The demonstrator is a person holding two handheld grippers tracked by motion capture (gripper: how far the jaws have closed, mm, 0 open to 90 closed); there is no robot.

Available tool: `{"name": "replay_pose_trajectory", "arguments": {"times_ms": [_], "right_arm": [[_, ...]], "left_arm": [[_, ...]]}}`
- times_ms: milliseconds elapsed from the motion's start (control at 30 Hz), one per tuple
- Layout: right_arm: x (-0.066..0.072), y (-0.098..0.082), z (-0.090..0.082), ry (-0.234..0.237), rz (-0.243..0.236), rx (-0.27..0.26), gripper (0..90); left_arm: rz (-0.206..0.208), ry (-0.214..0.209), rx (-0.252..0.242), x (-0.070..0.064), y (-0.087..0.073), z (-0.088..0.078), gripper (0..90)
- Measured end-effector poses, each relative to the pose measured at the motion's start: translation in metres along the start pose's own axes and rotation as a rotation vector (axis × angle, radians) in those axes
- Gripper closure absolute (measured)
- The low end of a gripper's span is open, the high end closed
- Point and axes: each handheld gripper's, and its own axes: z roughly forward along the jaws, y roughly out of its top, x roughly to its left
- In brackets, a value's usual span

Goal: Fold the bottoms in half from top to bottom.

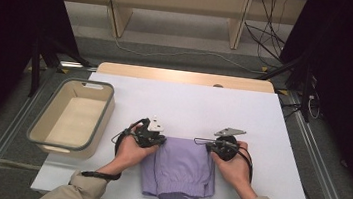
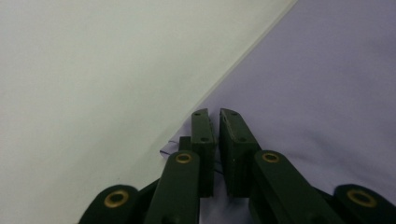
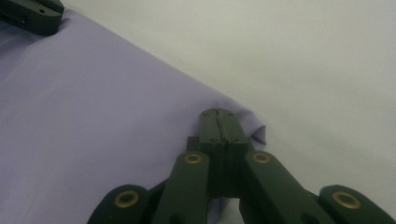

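A folded lavender garment [image 1: 179,170] with an elastic waistband lies on the white table [image 1: 189,106] near its front edge. My left gripper [image 1: 159,140] is at the cloth's far left corner. In the left gripper view its jaws [image 2: 217,114] stand almost together on the edge of the cloth [image 2: 317,93], with a sliver of fabric showing beside them. My right gripper [image 1: 209,144] is at the far right corner. Its jaws [image 3: 218,114] are pressed tight on the cloth [image 3: 93,116], which bunches next to them. The left gripper's jaw [image 3: 32,16] shows at the top left of the right gripper view.
A beige bin with a grey rim [image 1: 105,109] stands at the table's left side, with nothing inside it. Bare white tabletop stretches beyond the garment. Behind the table are wooden shelf legs and cables on the floor.
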Motion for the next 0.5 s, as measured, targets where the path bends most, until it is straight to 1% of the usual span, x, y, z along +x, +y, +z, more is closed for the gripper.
{"name": "replay_pose_trajectory", "arguments": {"times_ms": [100,300,333,367,433,467,500], "right_arm": [[0.000,-0.001,0.000,-0.002,0.001,-0.001,90.0],[0.001,-0.001,-0.001,-0.005,0.002,-0.002,90.0],[0.001,-0.001,-0.002,-0.001,0.006,-0.012,90.0],[0.001,0.000,-0.003,-0.001,0.009,-0.021,90.0],[0.001,0.001,-0.008,0.002,0.017,-0.047,89.6],[0.001,0.002,-0.011,0.003,0.017,-0.061,88.5],[0.001,0.002,-0.013,0.006,0.019,-0.067,87.4]], "left_arm": [[0.011,0.007,0.002,0.000,0.000,0.000,84.1],[0.007,0.005,-0.010,0.000,-0.001,0.000,83.6],[0.002,0.000,-0.026,-0.001,-0.002,-0.001,82.9],[0.005,-0.005,-0.033,0.000,-0.002,-0.003,82.2],[-0.003,-0.010,-0.057,-0.001,-0.001,-0.005,79.5],[0.000,-0.012,-0.061,-0.001,-0.001,-0.007,78.3],[-0.006,-0.021,-0.068,-0.001,-0.001,-0.008,77.2]]}}
